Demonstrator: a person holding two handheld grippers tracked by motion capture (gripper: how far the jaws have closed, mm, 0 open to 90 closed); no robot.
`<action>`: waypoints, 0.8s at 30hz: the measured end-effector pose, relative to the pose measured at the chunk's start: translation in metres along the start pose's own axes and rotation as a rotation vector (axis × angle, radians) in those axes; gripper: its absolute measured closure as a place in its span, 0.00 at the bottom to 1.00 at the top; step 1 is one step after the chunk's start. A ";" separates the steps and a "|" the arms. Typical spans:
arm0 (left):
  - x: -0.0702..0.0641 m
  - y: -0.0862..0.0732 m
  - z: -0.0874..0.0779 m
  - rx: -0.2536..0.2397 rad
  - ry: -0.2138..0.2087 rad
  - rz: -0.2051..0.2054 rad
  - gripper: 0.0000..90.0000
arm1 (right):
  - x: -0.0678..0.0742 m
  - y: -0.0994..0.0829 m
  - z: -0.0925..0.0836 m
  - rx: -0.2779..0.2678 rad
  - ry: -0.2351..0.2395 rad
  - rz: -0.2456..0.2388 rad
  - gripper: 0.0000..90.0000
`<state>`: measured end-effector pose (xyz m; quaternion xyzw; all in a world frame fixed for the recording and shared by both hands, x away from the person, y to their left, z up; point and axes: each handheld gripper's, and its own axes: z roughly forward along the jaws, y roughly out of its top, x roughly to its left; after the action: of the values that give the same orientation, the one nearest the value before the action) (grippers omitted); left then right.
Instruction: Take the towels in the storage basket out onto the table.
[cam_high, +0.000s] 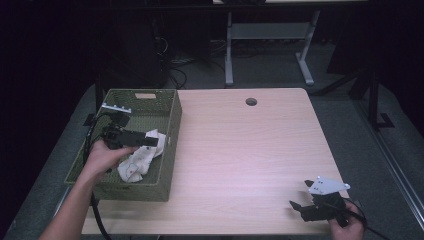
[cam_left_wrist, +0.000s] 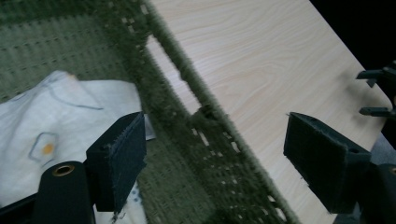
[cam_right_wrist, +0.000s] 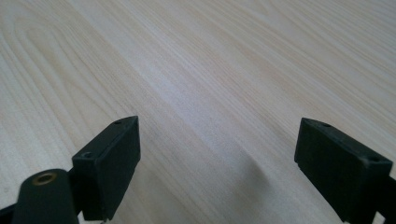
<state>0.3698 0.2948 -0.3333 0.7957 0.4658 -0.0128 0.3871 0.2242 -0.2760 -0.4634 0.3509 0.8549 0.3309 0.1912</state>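
Lying in the basket (cam_high: 170, 125) — white cloth (cam_left_wrist: 51, 121) beside the left hand-held gripper (cam_left_wrist: 215, 158).

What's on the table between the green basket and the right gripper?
Nothing: in the high view the tabletop between the basket and the right gripper is bare wood.

Left hand-held gripper (cam_high: 150, 139) and right hand-held gripper (cam_high: 299, 198) both gape wide.
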 end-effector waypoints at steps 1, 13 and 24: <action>0.006 -0.002 0.000 0.006 0.017 -0.015 0.23 | -0.001 0.000 0.000 -0.003 -0.001 -0.002 0.16; 0.034 -0.016 0.004 0.109 0.129 -0.075 0.33 | -0.001 -0.001 -0.001 -0.003 -0.002 -0.002 0.16; 0.048 -0.027 0.016 0.239 0.229 -0.086 0.42 | -0.001 -0.001 -0.002 -0.005 -0.003 -0.003 0.16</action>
<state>0.3819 0.3268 -0.3788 0.8116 0.5356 0.0062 0.2333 0.2236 -0.2784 -0.4628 0.3498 0.8543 0.3322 0.1935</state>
